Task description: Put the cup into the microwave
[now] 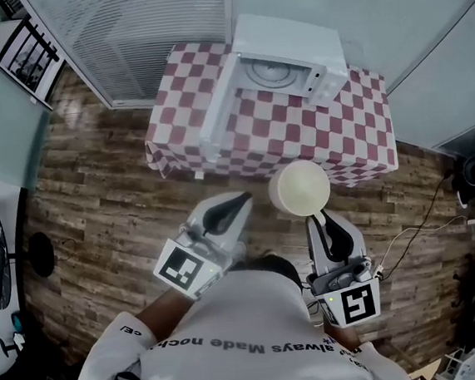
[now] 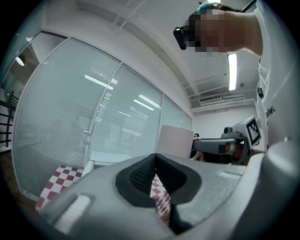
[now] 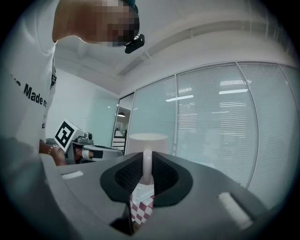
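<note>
Two grippers, head view: the left gripper (image 1: 237,200) sits at 6 o'clock of centre and the right gripper (image 1: 317,216) at 5 o'clock. Both are level over the brown wood-plank floor (image 1: 96,198) and aim toward 12 o'clock.
Cup, head view: the cream-coloured round cup (image 1: 299,187) is seen from above at the right gripper's tip. It is over the floor, just short of the table's near edge, at 6 o'clock of the microwave.
Microwave, head view: the white box-shaped microwave (image 1: 291,54) stands on the red-and-white checked tablecloth (image 1: 349,132). Its white door (image 1: 217,112) is swung open toward 7 o'clock, and the round turntable shows inside.
Left claw, left gripper view: the dark pads are pressed together with nothing between them.
Surroundings, left gripper view: the cup stands upright at 1 o'clock beyond the jaws, with the right gripper at its 3 o'clock. The checked cloth shows low behind the pads.
Right claw, right gripper view: the pads pinch the cup's pale handle (image 3: 146,164).
Cup, right gripper view: its body is upright, straight ahead at 12 o'clock.
Surroundings, right gripper view: the left gripper and its black-and-white marker cube (image 3: 65,133) are at 9 o'clock.
</note>
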`<state>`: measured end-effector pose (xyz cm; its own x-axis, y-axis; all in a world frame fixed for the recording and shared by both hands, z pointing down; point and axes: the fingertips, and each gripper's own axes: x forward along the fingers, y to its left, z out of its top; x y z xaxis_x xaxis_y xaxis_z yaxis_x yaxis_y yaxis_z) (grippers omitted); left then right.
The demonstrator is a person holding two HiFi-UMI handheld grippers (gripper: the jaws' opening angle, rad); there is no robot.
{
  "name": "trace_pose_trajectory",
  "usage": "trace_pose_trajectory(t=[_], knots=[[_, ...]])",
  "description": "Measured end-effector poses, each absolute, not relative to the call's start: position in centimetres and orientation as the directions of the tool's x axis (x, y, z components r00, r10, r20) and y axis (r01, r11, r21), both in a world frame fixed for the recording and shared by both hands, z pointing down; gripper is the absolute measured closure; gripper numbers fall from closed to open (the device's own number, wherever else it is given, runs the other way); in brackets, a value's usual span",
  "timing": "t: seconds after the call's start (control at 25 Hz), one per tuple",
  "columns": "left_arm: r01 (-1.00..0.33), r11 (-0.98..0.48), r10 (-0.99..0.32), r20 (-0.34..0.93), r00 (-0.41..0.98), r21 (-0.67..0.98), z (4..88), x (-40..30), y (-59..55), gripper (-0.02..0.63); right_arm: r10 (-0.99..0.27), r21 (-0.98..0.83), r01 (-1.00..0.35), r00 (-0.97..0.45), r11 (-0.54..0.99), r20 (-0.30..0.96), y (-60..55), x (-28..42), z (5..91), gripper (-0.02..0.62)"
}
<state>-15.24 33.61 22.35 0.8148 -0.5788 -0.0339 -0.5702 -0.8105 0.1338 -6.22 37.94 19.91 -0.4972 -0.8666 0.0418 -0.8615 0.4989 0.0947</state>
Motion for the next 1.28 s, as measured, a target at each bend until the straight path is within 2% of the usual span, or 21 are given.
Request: trace_pose_trajectory(t=[0.6, 1.28], knots=[[-0.571, -0.805, -0.583, -0.036, 0.812, 0.159, 23.3, -14.8, 30.6, 0.601, -0.875, 0.077, -0.872, -0.482, 0.484, 0.041, 34.6, -5.3, 20.9, 0.551], [-0.589, -0.787, -0.601, -0.012, 0.799, 0.183, 24.3, -4.4, 17.9, 0.601, -0.859, 0.070, -0.857, -0.509, 0.511, 0.052, 21.5, 4.5, 22.8, 0.552]])
